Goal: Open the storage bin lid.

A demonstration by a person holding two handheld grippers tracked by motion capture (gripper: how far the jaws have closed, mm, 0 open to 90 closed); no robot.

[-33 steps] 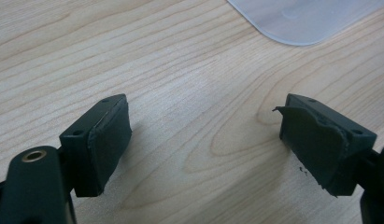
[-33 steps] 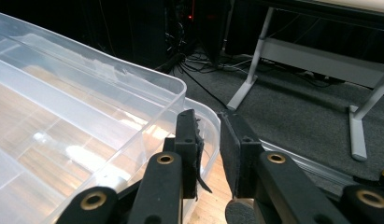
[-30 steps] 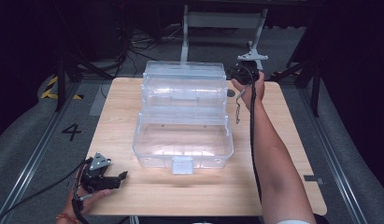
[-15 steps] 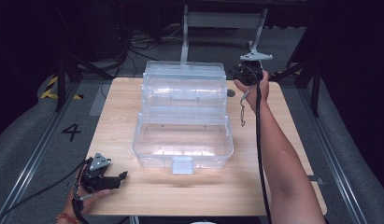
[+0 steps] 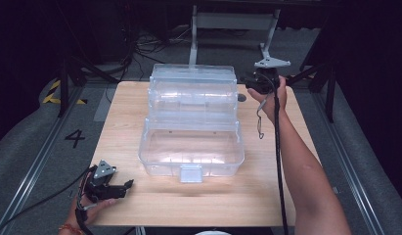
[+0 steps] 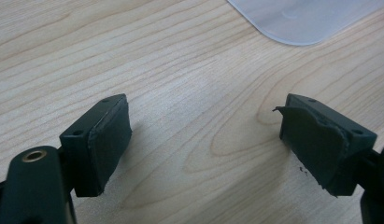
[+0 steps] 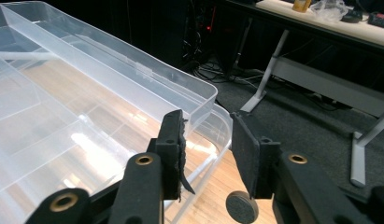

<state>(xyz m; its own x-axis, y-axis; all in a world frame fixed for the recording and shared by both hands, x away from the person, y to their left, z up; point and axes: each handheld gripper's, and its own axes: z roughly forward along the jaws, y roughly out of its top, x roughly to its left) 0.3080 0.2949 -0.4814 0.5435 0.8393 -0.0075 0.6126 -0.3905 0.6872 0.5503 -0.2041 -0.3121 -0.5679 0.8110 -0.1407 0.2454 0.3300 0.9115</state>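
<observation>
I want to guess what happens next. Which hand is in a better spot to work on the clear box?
Probably the right. The right gripper is up at the far corner of the box, jaws just opening with nothing between them. The left gripper rests on the table, apart from the box.

Left gripper [image 5: 121, 187] rests agape; right gripper [image 5: 248, 83], jaws just opening, grips nothing.

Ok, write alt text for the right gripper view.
The right gripper has its two black jaws parted with nothing between them, just off the far corner of a clear plastic tiered storage box. A small round black disc lies on the light wooden table below.
</observation>
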